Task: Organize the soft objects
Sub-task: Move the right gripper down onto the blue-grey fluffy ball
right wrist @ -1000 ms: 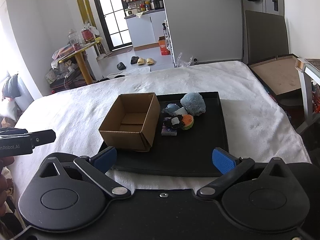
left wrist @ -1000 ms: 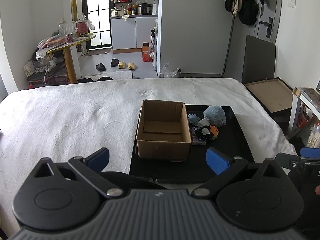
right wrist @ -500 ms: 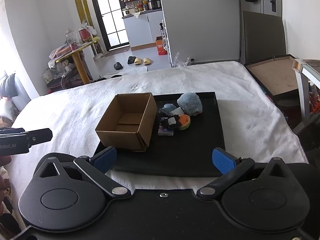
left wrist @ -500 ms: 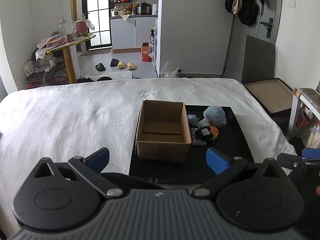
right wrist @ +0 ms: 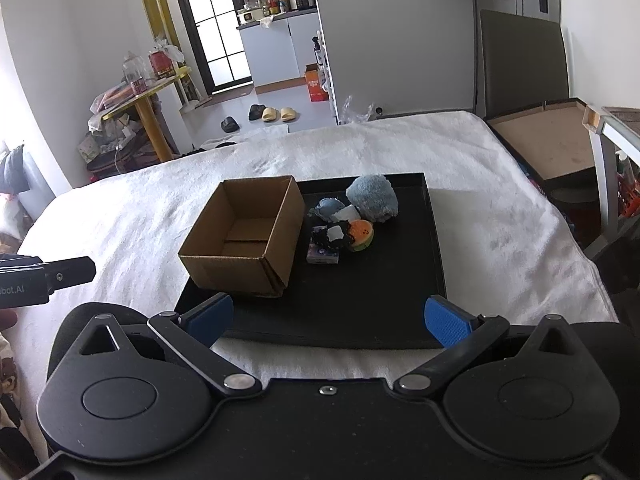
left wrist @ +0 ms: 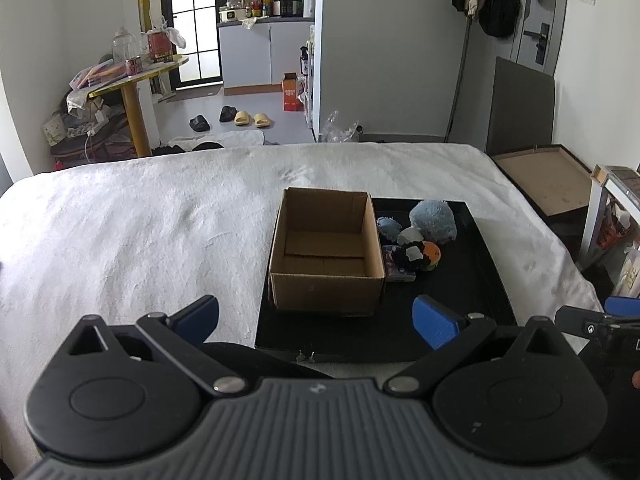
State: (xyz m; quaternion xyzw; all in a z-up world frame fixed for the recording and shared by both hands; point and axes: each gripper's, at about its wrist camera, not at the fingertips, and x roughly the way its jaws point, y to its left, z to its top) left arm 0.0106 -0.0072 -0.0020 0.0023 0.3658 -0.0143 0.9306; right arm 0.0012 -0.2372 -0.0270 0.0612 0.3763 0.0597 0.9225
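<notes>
right wrist view: right gripper held low before the near edge of the black tray, fingers spread wide, nothing between them.
left wrist view: left gripper likewise spread and empty, near the tray's front left corner.
soft objects: clustered on the tray just right of the cardboard box, touching one another; large blue plush at the back, orange plush and dark plush in front.
box: upright, open, looks empty.
step in hand, likely: reach for a first plush.
advice: take the orange one at the cluster's edge, from above, squeeze softly, avoid dragging neighbours.
</notes>
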